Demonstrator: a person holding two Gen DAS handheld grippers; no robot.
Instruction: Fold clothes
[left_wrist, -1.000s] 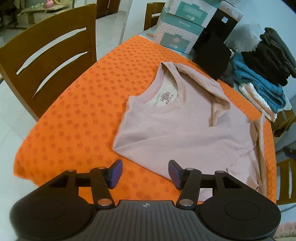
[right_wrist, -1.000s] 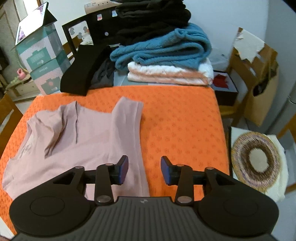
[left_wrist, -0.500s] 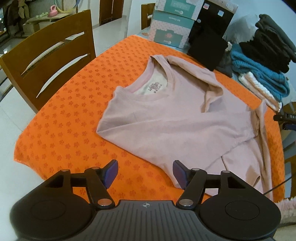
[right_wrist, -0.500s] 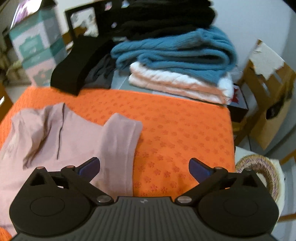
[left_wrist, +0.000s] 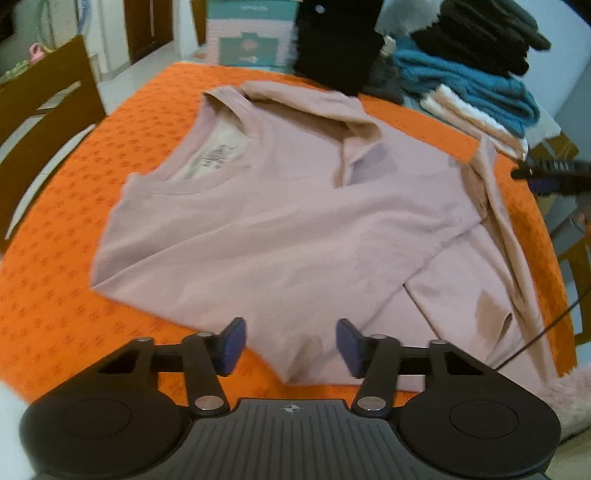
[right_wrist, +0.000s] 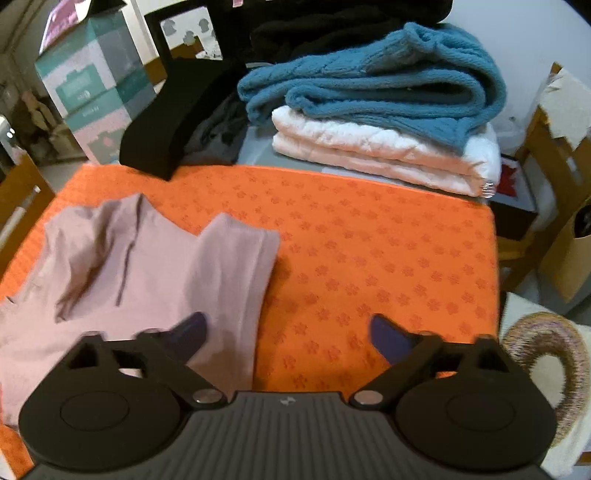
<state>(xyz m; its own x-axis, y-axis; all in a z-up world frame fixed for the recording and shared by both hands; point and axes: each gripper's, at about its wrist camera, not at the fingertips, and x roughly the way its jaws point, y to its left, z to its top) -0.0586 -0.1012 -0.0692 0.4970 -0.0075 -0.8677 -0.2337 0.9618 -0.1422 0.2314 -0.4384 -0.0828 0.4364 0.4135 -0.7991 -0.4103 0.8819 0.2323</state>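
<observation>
both hand-held grippers, left (left_wrist: 290, 345) and right (right_wrist: 286, 334), hang spread apart over the pink shirt (left_wrist: 280, 221) on the orange tabletop (right_wrist: 369, 251), gripping nothing

Home dining room: wooden chairs (left_wrist: 44, 122), stacked laundry (right_wrist: 373, 107).

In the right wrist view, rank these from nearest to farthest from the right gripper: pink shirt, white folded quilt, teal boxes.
1. Pink shirt, just ahead of the right gripper, to its left.
2. White folded quilt, past the orange cloth, under the blue sweater.
3. Teal boxes, far back left.
</observation>
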